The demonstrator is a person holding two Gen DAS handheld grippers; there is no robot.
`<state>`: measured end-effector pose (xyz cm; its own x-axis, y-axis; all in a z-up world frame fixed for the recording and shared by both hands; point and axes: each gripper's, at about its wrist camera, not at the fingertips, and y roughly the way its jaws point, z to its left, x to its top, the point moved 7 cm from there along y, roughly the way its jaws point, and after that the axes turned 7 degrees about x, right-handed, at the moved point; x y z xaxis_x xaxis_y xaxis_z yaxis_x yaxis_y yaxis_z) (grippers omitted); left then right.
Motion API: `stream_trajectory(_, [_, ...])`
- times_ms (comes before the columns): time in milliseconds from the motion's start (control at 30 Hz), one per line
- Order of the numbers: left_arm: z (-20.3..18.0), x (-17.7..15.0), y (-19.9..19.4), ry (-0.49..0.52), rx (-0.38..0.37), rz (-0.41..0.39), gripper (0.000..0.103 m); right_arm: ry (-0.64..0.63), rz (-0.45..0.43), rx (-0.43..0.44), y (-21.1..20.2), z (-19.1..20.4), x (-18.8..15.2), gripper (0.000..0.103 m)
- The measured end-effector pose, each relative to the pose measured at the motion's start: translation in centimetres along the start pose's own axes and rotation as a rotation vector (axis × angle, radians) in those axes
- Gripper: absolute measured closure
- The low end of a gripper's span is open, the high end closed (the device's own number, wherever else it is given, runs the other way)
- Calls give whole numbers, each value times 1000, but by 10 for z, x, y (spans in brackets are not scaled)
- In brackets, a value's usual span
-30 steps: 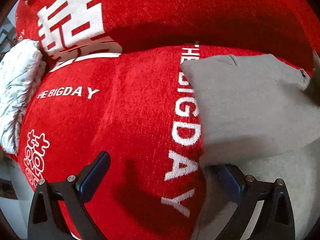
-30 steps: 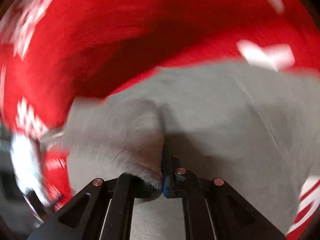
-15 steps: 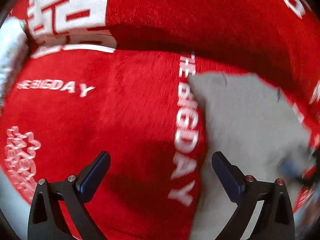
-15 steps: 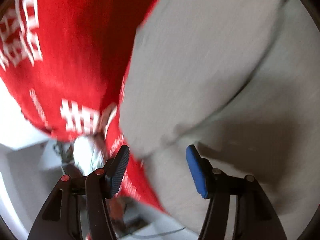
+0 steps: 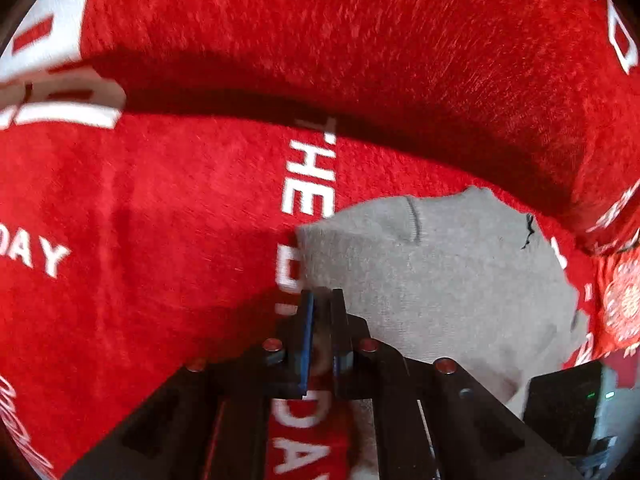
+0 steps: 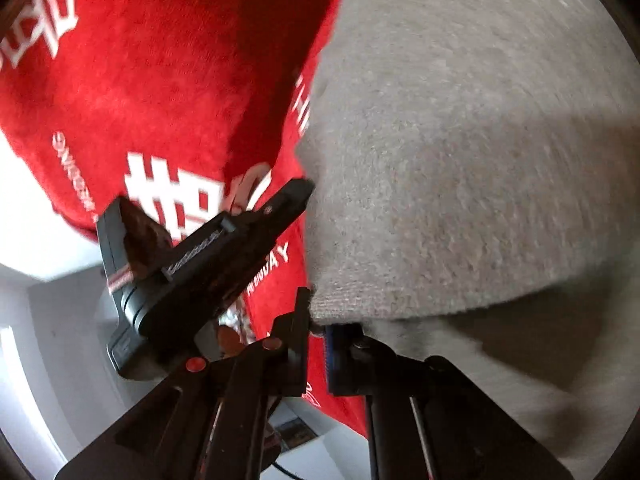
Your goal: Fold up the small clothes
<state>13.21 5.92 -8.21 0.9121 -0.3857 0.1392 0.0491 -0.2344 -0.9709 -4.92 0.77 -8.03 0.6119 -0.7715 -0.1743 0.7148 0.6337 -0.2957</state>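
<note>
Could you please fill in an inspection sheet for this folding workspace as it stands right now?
Surface: red plush cover with white lettering, spread over cushions.
Job's things: grey knit garment lying on the cover, one layer folded over.
Clutter: nothing seen.
Grippers: left gripper shut at the garment's left edge, a little fabric between its fingers; right gripper shut on the garment's folded corner.
Cables: thin dark cable on the floor.
Surroundings: pale floor; dark device with green light.
</note>
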Motion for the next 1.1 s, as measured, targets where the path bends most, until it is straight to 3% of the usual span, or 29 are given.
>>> stream_trajectory(133, [15,-4,10,27,55,9,94,1,19,-86,29,-15,-1,96])
stream_trajectory(233, [22,-6,14,14,73,-1,94,35,45,-80,25,-18,0,95])
stream_trajectory(267, [23,-7,12,11,80,-4,94,24,70,-90,18,-15,-2,89])
stream_trajectory(333, [22,-11,5,16,108,-16,94,-26,85,-123,-3,-8,-2,62])
stream_trajectory(367, [20,-13,-1,20,113,-28,94,-71,69,-155,-21,-3,2,42])
stream_trajectory(400, [16,-14,-10,22,116,-48,94,-103,43,-182,-40,-2,6,38])
stream_trajectory(500, [8,-16,-34,34,118,-109,94,-136,-102,-317,-117,-15,35,38])
stream_trajectory(600, [-1,-22,-39,44,114,-116,94,-62,-282,-412,-185,-37,72,38])
stream_trajectory(733, [-21,-32,-14,84,176,-76,94,61,-407,-354,-223,-52,114,38])
stream_trajectory(767, [-22,-34,-10,77,184,-73,94,63,-412,-353,-225,-52,122,49])
stream_trajectory(800, [-22,-37,-6,64,194,-72,94,46,-406,-364,-225,-50,128,84])
stream_trajectory(833, [-26,-42,-4,54,202,-70,94,17,-389,-378,-225,-48,133,95])
stream_trajectory(933, [-23,-48,-3,37,222,-86,94,-177,-341,-461,-224,-25,140,95])
stream_trajectory(1000, [-24,-48,-2,54,244,-91,94,-301,-310,-565,-220,-15,142,95])
stream_trajectory(1100, [-26,-49,-1,66,268,-95,94,-284,-254,-651,-241,-49,137,95])
